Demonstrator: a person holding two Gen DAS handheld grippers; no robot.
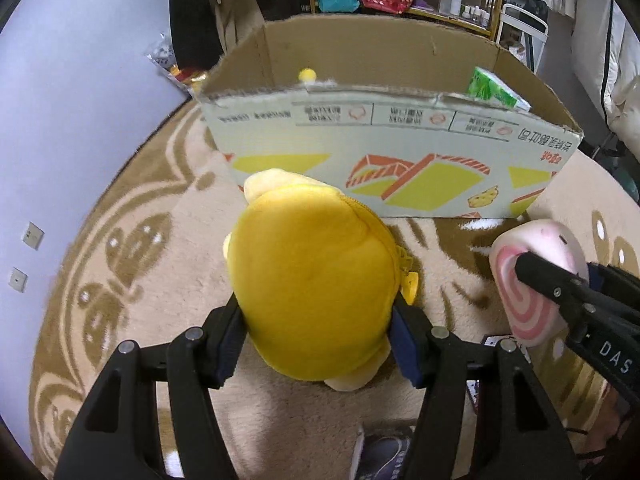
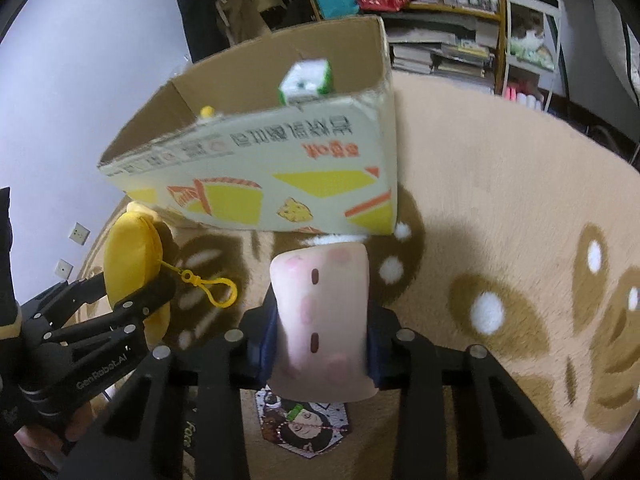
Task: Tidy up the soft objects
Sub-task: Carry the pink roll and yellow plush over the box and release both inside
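left gripper (image 1: 316, 344) jaws clamp a yellow plush (image 1: 316, 280), right gripper (image 2: 320, 346) jaws a pink plush (image 2: 320, 320), above the rug (image 2: 500, 200) before the cardboard box (image 1: 380, 168); either could snag its rim.

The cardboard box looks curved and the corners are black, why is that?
Left wrist view: the fisheye lens bows the box rim and leaves dark corners. Right wrist view: same bending, and the box print is slightly blurred.

Yellow plush (image 1: 316, 280), pink-swirled pillow (image 1: 524, 280), beige rug (image 2: 500, 184) with perhaps floral brown motifs.
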